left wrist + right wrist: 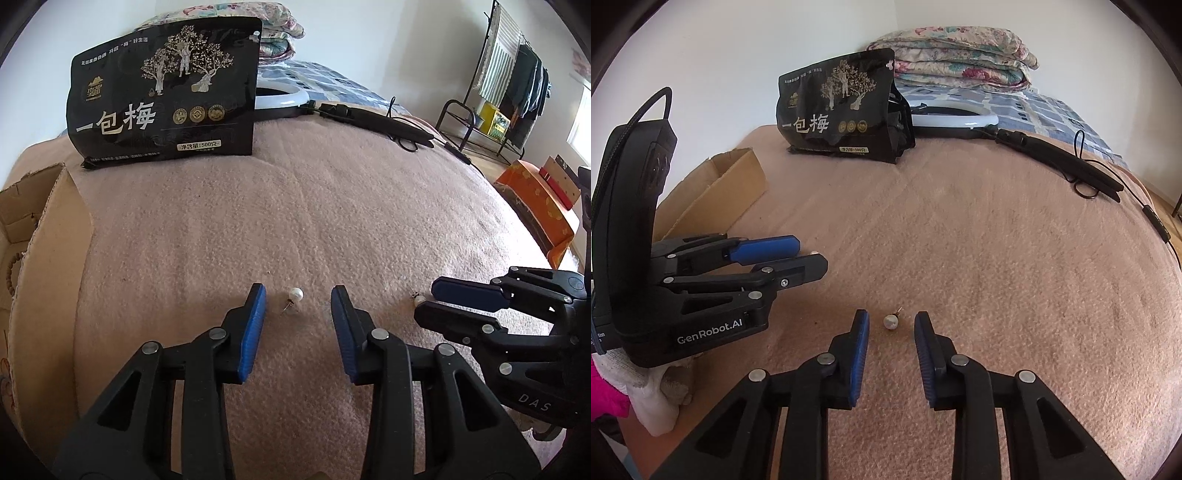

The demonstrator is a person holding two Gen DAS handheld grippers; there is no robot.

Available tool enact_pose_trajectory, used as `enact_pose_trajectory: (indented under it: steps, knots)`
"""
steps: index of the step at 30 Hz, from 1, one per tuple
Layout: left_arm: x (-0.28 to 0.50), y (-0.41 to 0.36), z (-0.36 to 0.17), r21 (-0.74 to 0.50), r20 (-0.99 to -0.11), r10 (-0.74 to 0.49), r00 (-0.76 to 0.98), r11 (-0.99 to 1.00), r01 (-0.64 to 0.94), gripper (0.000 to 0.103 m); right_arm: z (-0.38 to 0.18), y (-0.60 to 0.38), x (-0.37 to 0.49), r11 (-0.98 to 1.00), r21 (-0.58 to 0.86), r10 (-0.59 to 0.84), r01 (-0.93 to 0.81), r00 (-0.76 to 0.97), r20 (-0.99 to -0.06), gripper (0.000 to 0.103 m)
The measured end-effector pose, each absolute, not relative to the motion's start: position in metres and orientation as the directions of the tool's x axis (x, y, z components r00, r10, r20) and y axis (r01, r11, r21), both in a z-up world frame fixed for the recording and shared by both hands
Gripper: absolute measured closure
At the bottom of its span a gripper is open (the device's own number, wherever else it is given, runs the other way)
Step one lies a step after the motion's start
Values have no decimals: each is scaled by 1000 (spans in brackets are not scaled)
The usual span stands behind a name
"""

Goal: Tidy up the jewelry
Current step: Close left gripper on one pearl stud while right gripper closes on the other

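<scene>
Two pearl stud earrings lie on the pink blanket (295, 206). One pearl earring (296, 294) rests between the blue pads of my left gripper (298, 300). There is a gap on each side of it, so the gripper is open and low over the blanket. The second pearl earring (891, 321) sits between the tips of my right gripper (892, 315), also open and not touching it. In the left wrist view my right gripper (424, 299) half hides that second earring (417, 299). In the right wrist view my left gripper (810, 254) stands at the left.
A cardboard box (40, 206) at the left edge holds a bead bracelet (11, 266). A black snack bag (166, 92) stands at the back, with a white ring light (284, 98) and its black stand and cable (388, 125) beside it. A white-gloved hand (653, 398) holds the left gripper.
</scene>
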State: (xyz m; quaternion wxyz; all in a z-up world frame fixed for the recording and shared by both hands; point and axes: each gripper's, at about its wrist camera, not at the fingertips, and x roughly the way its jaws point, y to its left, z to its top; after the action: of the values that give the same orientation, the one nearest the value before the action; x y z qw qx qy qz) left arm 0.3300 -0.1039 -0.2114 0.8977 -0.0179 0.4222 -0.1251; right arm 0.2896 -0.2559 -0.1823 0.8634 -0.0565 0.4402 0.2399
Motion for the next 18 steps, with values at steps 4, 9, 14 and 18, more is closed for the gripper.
enact_pose_trajectory:
  steps: [4, 9, 14, 18]
  knots:
    - [333, -107, -213, -131, -759, -236, 607, 968, 213, 71, -185, -254, 291, 878, 107, 360, -466, 496, -790, 80]
    - [336, -108, -216, -122, -768, -229, 598, 969, 215, 76, -189, -254, 294, 881, 105, 353, -461, 494, -794, 83]
    - [336, -110, -218, -112, -774, -223, 593, 970, 218, 90, -191, -252, 294, 880, 95, 347, -465, 492, -799, 86]
    - [336, -110, -219, -110, -774, -221, 594, 970, 217, 97, -191, -250, 293, 880, 82, 337, -468, 493, -802, 96]
